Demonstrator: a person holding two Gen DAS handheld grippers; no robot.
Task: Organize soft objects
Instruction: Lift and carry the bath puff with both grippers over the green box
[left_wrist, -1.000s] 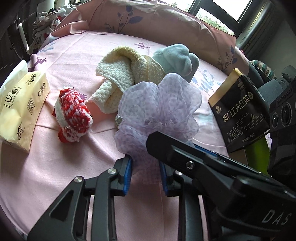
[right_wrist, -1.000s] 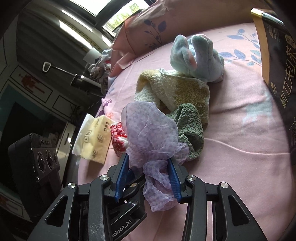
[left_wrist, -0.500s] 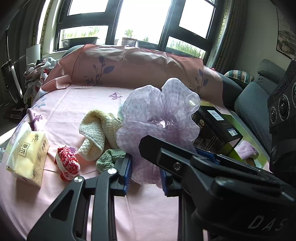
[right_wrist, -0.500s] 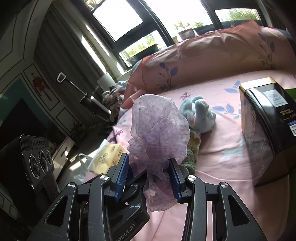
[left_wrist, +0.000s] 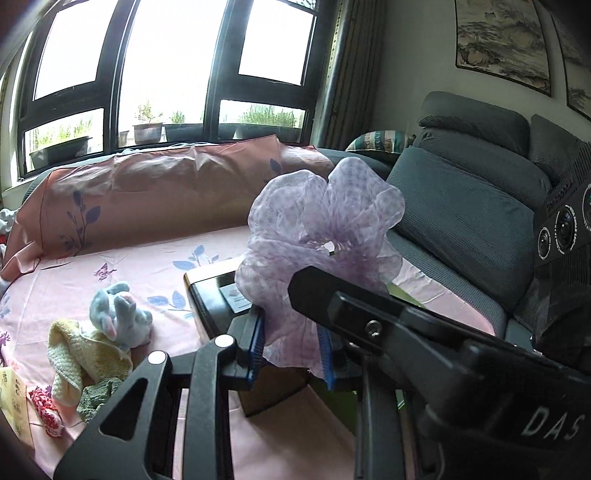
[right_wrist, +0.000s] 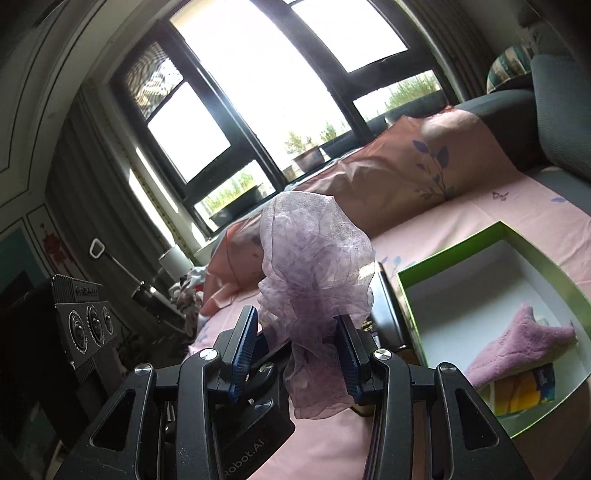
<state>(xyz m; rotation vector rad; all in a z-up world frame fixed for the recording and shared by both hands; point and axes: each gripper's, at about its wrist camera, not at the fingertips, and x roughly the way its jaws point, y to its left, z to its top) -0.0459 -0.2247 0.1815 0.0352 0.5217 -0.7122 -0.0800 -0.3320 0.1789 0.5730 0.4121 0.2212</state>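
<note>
Carrying the purple mesh scrunchie (left_wrist: 321, 236) toward the green box (right_wrist: 454, 264) looks like the step in hand, w/ both tools pinching the same piece of gauze. To do it well, I'd say both hands should be travelling together at matching pace so the thin net isn't getting stretched or torn btwn them, & the bundle should be passing clear over the green rim before anything lets go; releasing one tool first, then the other, would prob. be dropping it cleanly beside the pink plush cloth (right_wrist: 524, 343) already lying at the lower right of the right-wrist view. Left tool (left_wrist: 291, 350): blue pads are sitting narrow, nearly closed, squeezing the scrunchie's lower tail at center frame. Right tool (right_wrist: 295, 350): pads are standing abt mid-width, w/ the gauze bunched btwn them & pressing on the right pad; the left pad's contact is harder to tell. Scrunchie itself is riding up in the air, center of both views, above the pink bedsheet (left_wrist: 140, 266). Remaining soft things, i.e. the blue plush toy (left_wrist: 118, 310), the yellow knit cloth (left_wrist: 79, 354) & the red-white knit piece (left_wrist: 44, 410), are waiting at the lower left of the left-wrist view, w/ a black box (left_wrist: 212, 299) sitting just behind the tools.
</note>
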